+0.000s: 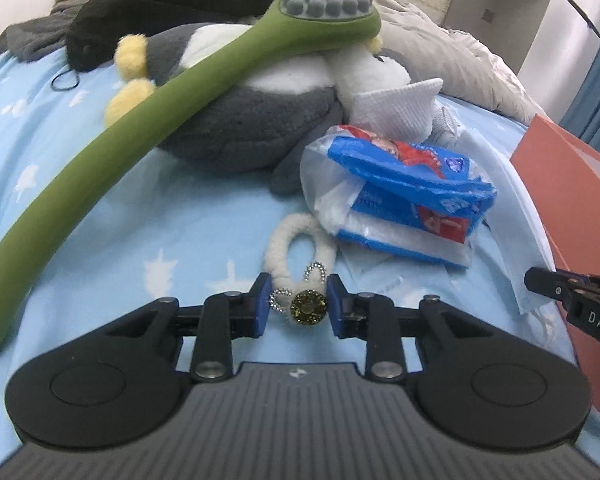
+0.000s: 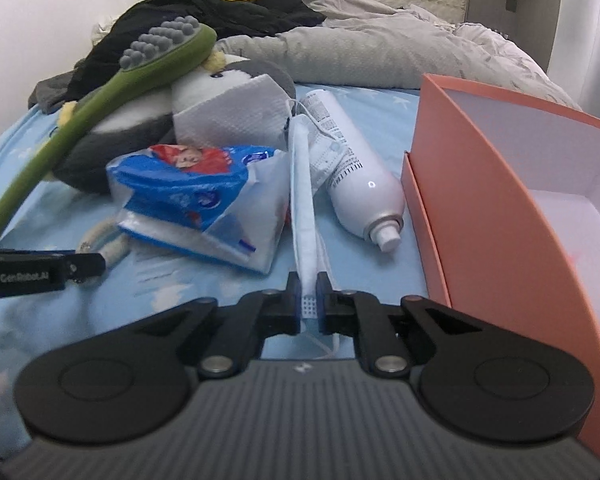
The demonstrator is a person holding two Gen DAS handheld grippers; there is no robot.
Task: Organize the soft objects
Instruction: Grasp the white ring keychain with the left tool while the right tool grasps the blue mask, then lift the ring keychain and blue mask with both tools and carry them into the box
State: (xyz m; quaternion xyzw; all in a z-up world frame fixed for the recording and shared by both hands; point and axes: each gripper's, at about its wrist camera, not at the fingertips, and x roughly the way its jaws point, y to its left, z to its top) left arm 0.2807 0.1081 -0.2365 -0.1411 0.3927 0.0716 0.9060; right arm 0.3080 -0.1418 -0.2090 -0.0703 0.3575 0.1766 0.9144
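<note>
My left gripper (image 1: 299, 305) is open around the jewelled end of a white fluffy hair tie (image 1: 296, 258) lying on the blue bedsheet; the jaws stand beside the gem without touching it. My right gripper (image 2: 309, 298) is shut on a light blue face mask (image 2: 304, 196), pinching its near edge. A blue and white tissue pack (image 1: 404, 204) (image 2: 204, 204) lies between them. A grey and white plush penguin (image 1: 252, 120) (image 2: 132, 132) lies behind, with a green long-handled massage brush (image 1: 140, 120) (image 2: 100, 96) across it. A white mask (image 2: 232, 116) rests on the plush.
An open orange box (image 2: 496, 184) with a white inside stands at the right, also seen in the left wrist view (image 1: 572, 200). A white spray bottle (image 2: 352, 172) lies beside it. Black clothes (image 2: 204, 12) and a grey quilt (image 2: 380, 48) lie at the back.
</note>
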